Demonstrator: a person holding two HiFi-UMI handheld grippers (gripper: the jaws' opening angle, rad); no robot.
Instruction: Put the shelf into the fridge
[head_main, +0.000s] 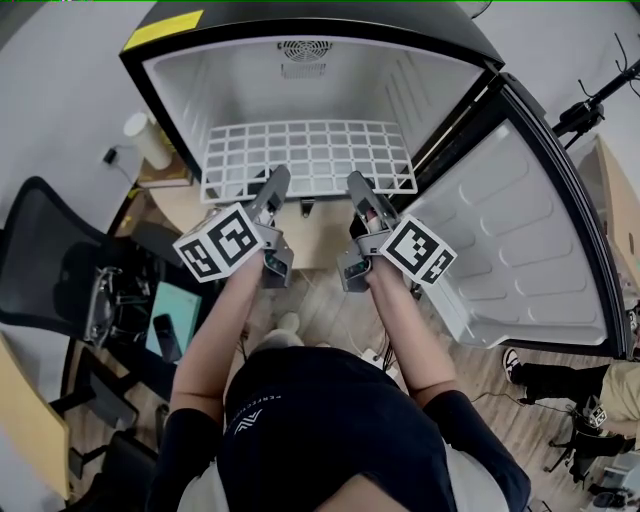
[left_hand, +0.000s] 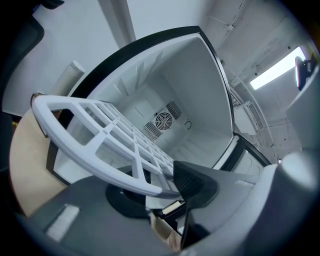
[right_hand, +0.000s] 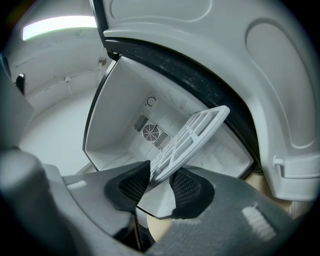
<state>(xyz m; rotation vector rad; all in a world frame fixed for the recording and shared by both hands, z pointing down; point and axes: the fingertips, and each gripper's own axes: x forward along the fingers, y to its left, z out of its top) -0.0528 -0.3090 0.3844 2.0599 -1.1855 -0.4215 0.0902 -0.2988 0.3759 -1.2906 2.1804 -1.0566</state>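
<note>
Door (head_main: 520, 240) rt of shelf (head_main: 310, 155) (prob. chair (head_main: 40, 255) left)

Fridge (head_main: 230, 90) top — beyond the head view's upper edge

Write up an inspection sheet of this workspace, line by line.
Surface: wood-look floor.
Job's things: white grid shelf held level at the mouth of the open fridge; door swung wide to the right.
Clutter: white cylinder beside the fridge; teal item near the black chair.
Grippers: left gripper and right gripper each shut on the shelf's near edge.
Cables: thin cable on the floor, right.
Surroundings: another person's legs at right; stand behind the door.
</note>
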